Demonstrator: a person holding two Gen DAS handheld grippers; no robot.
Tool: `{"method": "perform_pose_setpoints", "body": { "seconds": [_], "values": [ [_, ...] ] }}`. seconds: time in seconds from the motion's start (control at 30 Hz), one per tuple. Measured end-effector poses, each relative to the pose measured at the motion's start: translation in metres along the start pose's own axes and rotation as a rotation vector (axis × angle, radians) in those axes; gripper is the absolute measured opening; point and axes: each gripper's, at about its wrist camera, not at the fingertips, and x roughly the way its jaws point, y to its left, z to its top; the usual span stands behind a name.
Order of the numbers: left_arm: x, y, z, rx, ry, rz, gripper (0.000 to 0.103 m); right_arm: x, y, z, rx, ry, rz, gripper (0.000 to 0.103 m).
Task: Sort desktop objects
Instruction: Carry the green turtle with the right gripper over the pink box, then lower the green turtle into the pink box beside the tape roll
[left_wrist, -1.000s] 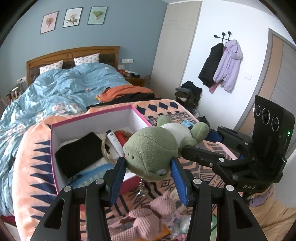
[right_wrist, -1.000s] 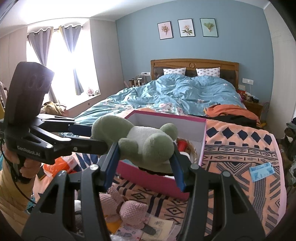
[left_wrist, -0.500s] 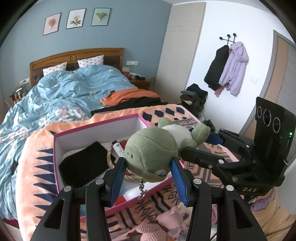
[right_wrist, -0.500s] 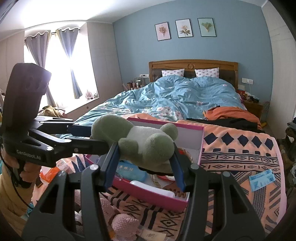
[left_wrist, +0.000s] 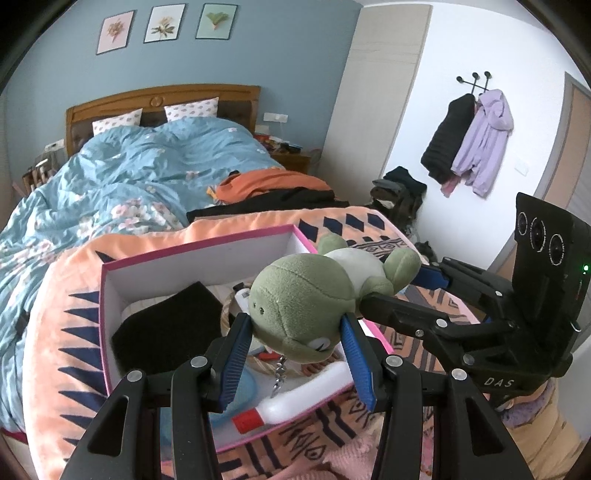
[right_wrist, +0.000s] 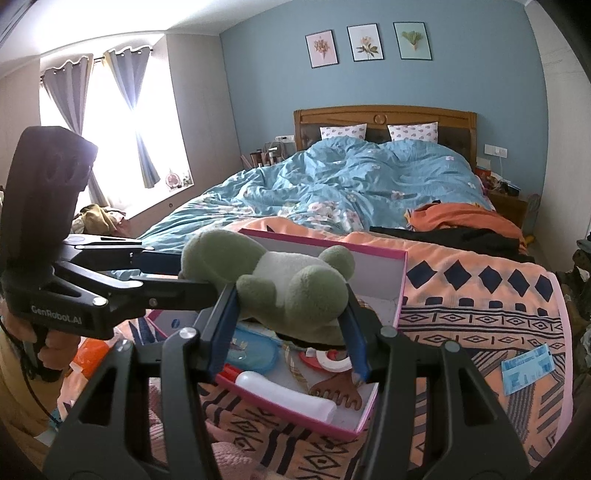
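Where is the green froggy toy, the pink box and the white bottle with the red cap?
green plush frog (left_wrist: 295, 299), left wrist view, on its head.
pink box (right_wrist: 400, 284), right wrist view, on its right wall.
white bottle (left_wrist: 306, 398), left wrist view, on its body, inside the box.

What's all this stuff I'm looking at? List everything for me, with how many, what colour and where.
plush frog: 1, green and white, held in the air over the box
box: 1, pink rim, white inside, on the blanket
bottle: 1, white with red cap, in the box
black cloth: 1, in the box
wooden comb: 1, brown, in the box
blanket: 1, orange with dark pattern, on the bed
duvet: 1, blue, floral, on the bed
pictures: 3, on the blue wall
coats: 2, black and lilac, on wall hooks
left gripper: 1, black, blue pads, clamps the frog's head
right gripper: 1, same, clamps its body
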Motion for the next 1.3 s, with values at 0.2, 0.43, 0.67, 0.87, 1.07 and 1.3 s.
{"method": "perform_pose_setpoints", "body": {
  "seconds": [0.2,0.43,0.67,0.87,1.07,1.3],
  "values": [
    [0.014,0.008,0.007,-0.021,0.011,0.010,0.050,0.018,-0.010,0.006,0.001,0.027,-0.005,0.055],
    [0.032,0.020,0.012,-0.049,0.025,0.014,0.050,0.039,-0.018,0.010,-0.011,0.056,-0.020,0.055],
    [0.047,0.028,0.017,-0.065,0.044,0.019,0.050,0.055,-0.028,0.013,-0.007,0.079,-0.027,0.055],
    [0.059,0.035,0.018,-0.088,0.059,0.011,0.050,0.066,-0.033,0.013,-0.006,0.100,-0.034,0.055],
    [0.068,0.041,0.018,-0.100,0.071,0.016,0.050,0.076,-0.037,0.014,-0.020,0.119,-0.042,0.055],
    [0.082,0.047,0.021,-0.119,0.082,0.020,0.050,0.090,-0.041,0.016,-0.042,0.144,-0.060,0.055]
  ]
}}
